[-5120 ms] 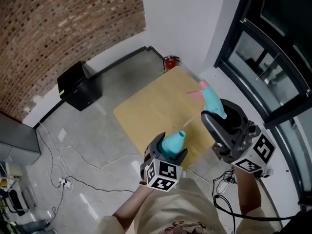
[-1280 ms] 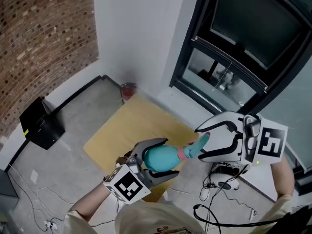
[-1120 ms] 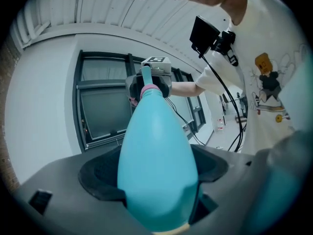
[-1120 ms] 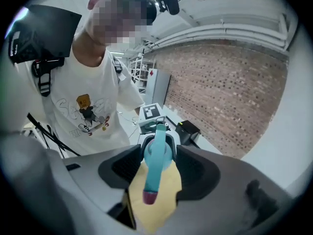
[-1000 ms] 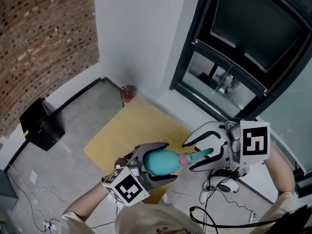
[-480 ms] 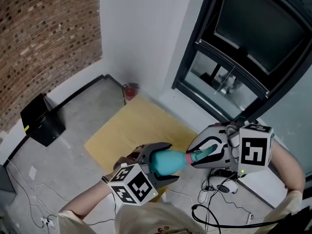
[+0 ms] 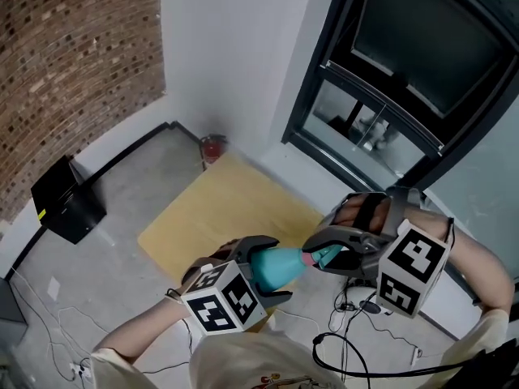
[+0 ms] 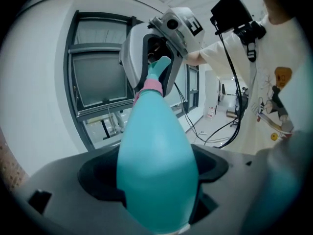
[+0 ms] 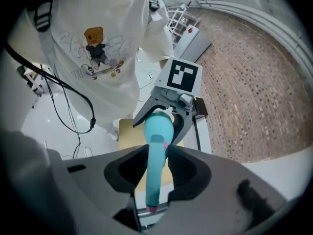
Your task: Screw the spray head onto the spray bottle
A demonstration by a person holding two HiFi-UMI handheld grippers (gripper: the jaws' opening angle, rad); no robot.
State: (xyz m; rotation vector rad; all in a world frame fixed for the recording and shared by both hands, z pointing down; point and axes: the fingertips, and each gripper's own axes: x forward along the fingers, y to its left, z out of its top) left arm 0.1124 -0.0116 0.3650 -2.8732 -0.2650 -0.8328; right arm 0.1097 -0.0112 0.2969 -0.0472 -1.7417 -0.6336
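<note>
**Two grippers, one teal bottle between them**

A brick wall [image 7: 73, 63] fills the head view's left side, and a dark-framed window [image 7: 405, 71] fills its upper right. Grey floor runs below both. On it stands a yellow tabletop [image 7: 219, 209], with a black box [image 7: 65, 201] well off to its left by the wall and a small red object [image 7: 212, 147] just past its far corner.

In front of the tabletop's near edge, the person holds both tools up in the air, facing each other. The left gripper [image 7: 274, 269] is clamped on the wide body of the spray bottle [image 8: 154, 165]. Its jaws press the bottle's sides and the narrow neck points away towards the other tool. The right gripper [image 7: 323, 254] points steeply down. Its jaws have just been closing, and the spray head [image 9: 155, 165] stands between them, pinched on both sides at about half their spread.

The head sits at the bottle's neck, joined there by a pink collar [image 8: 149, 86]. How far it is threaded on cannot be told.
</note>
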